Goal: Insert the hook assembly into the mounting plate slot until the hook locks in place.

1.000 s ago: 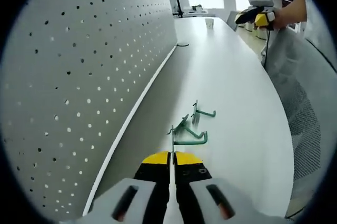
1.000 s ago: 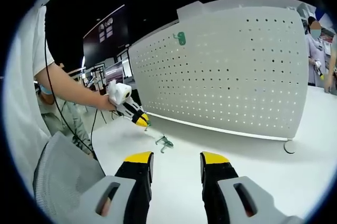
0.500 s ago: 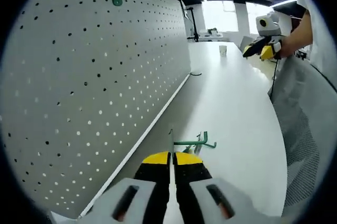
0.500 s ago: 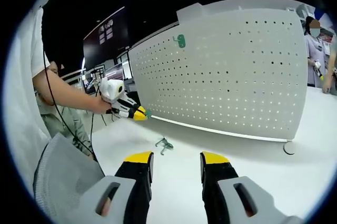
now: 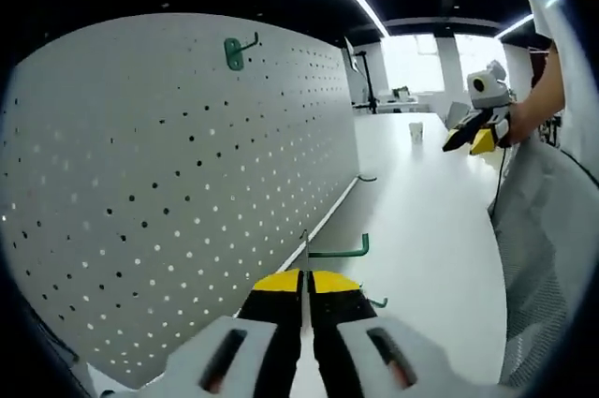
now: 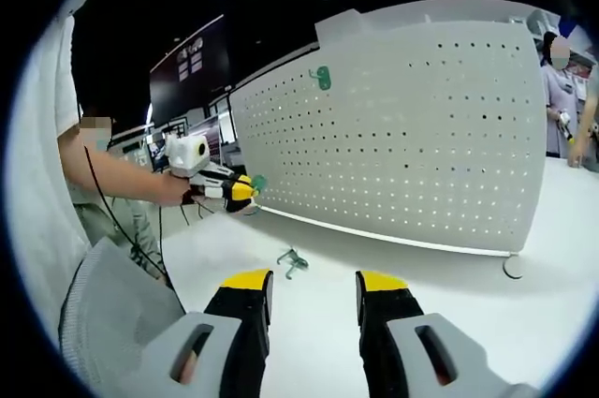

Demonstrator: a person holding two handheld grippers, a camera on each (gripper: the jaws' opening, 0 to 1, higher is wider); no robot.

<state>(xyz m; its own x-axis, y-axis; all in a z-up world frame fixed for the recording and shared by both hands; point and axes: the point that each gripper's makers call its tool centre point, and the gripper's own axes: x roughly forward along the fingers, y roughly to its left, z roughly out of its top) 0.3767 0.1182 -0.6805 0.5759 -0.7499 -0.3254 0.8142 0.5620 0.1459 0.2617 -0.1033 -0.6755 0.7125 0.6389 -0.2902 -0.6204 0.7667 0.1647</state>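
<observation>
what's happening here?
A person is hanging green hooks on a pegboard. The left tongs are shut on a hook, held up off the table near the board. One hook already hangs near the board's top. The right tongs are open; spare hooks lie on the table.

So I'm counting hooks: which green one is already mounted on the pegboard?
The green hook high on the pegboard. Another hook is clamped in the left gripper; the rest lie on the table.

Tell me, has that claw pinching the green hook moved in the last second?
Yes. In the right gripper view the left claw with its green hook has risen off the table, up along the pegboard, above the loose hooks.
</observation>
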